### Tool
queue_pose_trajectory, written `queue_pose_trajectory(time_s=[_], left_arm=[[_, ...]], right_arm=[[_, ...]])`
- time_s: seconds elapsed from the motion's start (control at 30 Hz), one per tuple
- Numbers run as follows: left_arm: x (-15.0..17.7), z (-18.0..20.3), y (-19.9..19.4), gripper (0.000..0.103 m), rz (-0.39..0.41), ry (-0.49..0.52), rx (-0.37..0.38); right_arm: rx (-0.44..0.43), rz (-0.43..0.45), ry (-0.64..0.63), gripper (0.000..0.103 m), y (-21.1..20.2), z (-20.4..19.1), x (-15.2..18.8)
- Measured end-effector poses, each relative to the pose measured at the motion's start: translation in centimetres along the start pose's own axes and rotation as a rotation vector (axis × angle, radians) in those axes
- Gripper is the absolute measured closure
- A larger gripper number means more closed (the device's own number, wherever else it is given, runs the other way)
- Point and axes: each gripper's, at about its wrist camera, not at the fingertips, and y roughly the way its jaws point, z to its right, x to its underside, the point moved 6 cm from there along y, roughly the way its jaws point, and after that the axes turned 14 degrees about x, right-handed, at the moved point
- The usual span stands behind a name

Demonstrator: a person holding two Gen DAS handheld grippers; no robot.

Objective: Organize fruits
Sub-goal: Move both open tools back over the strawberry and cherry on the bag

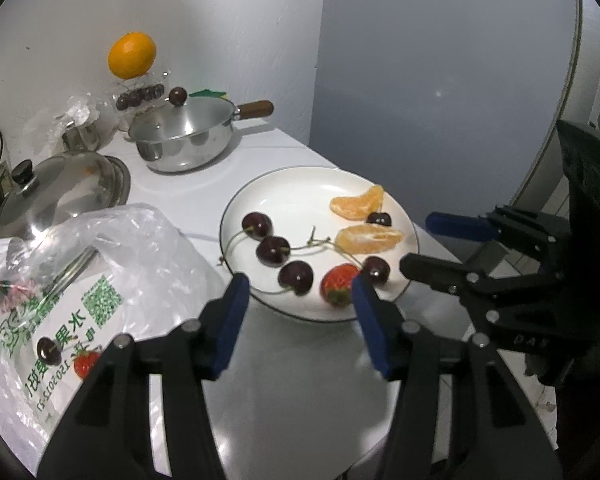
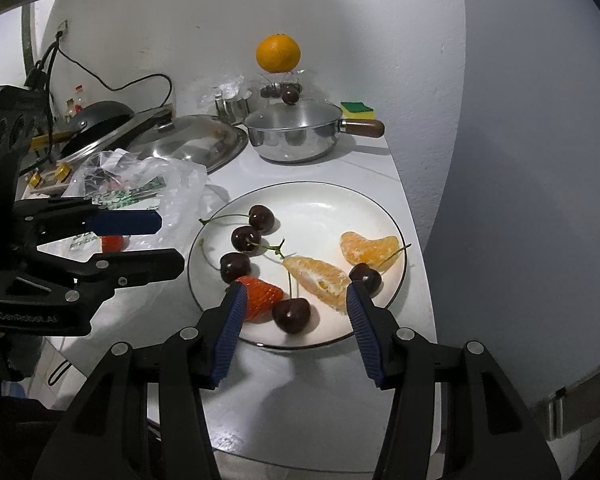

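1. White plate [image 1: 284,184] lies just beyond our left tongs [image 1: 300,292], whose blue pads stand spread with nothing between them; we see the strawberry [image 1: 338,286] beside the right pad, cherries [image 1: 274,250] and orange segments [image 1: 368,238] farther ahead, and a printed plastic bag [image 1: 100,264] to the left.
2. From the right wrist, our right tongs [image 2: 294,300] are likewise spread and empty, the strawberry [image 2: 262,294] beside their left pad, a cherry [image 2: 291,314] between the tips on the plate [image 2: 320,200].
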Motion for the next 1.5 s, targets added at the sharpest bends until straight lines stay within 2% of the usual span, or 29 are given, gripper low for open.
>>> queue_pose_trajectory(time_s=[0.13,0.23,0.5,0.83,1.1,1.37,1.5], left_arm=[[0.5,0.3,-1.0,0.047,0.011,0.001,-0.001],[0.8,0.4,-1.6,0.041,0.021,-0.002,0.000],[1.7,-0.5,-3.7,0.041,0.046,-0.013,-0.014],[3.8,-2.9,-7.1,0.041,0.077,-0.048,-0.060],[5.5,-5.1,-9.4,0.040,0.096,-0.075,-0.099],[6.8,-6.3,-11.4,0.035,0.136,-0.076,-0.114],[7.4,-7.4,-12.5,0.035,0.151,-0.082,-0.155]], right_arm=[[0.000,0.006,-0.007,0.048,-0.9,-0.6,0.2],[0.001,0.008,-0.014,0.048,-1.3,-1.1,0.2],[-0.002,0.023,-0.039,0.048,-2.4,-3.1,-0.1],[-0.044,0.109,-0.146,0.048,-4.3,-8.7,-1.3],[-0.073,0.121,-0.204,0.048,-4.1,-12.6,-1.8],[-0.030,0.171,-0.246,0.048,-4.2,-15.2,-2.3],[0.001,0.210,-0.289,0.048,-4.1,-16.9,-2.2]])
